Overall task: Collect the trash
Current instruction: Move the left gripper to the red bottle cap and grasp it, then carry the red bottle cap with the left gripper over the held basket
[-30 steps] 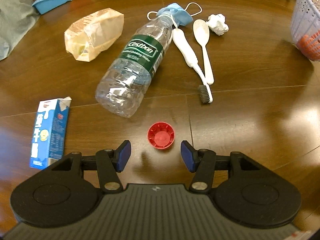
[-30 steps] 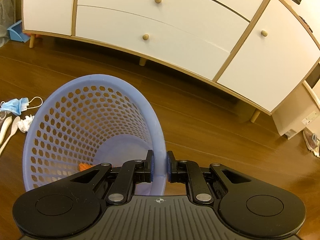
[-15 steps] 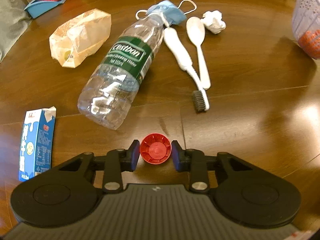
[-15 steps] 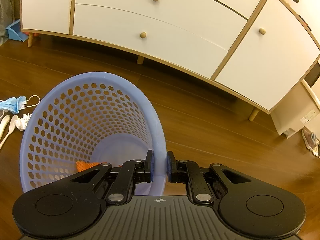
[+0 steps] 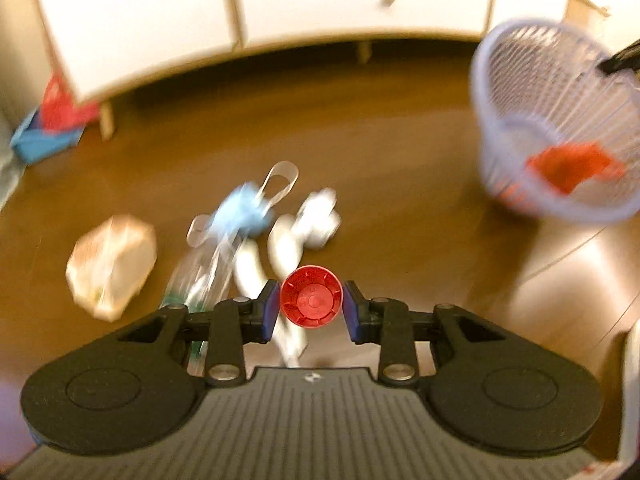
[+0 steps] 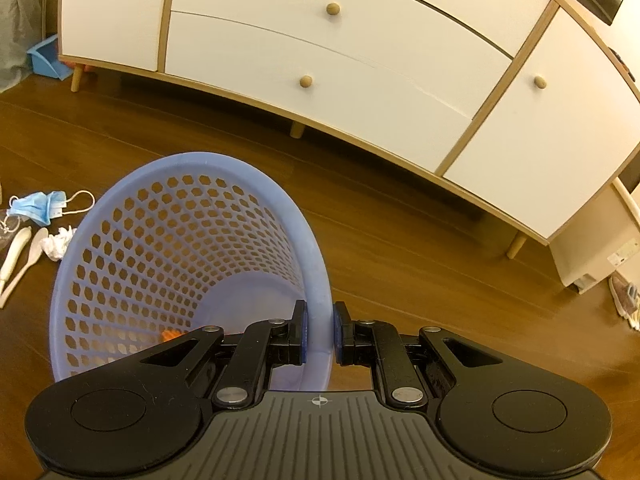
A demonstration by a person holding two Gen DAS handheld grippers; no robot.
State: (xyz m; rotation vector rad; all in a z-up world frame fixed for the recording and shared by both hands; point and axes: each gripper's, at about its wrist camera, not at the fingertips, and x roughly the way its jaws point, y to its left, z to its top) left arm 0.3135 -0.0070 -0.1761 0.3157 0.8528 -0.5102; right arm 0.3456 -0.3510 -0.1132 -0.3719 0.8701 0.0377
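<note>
My left gripper [image 5: 311, 308] is shut on a red bottle cap [image 5: 311, 295], held up off the wooden floor. The left wrist view is blurred by motion. Below it lie a clear plastic bottle [image 5: 200, 276], a blue face mask [image 5: 240, 212], a white brush and spoon [image 5: 284, 248], crumpled paper [image 5: 320, 216] and a tan bag [image 5: 112, 264]. The lilac mesh basket [image 5: 556, 128] is at the right, tilted, with something orange [image 5: 572, 164] inside. My right gripper [image 6: 319, 334] is shut on the basket's rim [image 6: 320, 280].
A white cabinet [image 6: 360, 72] on wooden legs runs along the back. A blue dustpan [image 6: 46, 60] sits at its left end. The mask [image 6: 40, 206], spoon [image 6: 28, 260] and paper [image 6: 58, 242] lie left of the basket. Shoes [image 6: 624, 300] lie at the far right.
The left gripper has lifted the red cap off the floor and tilted up, bringing the cabinet and basket into view. The right gripper still holds the basket, nearly unmoved.
</note>
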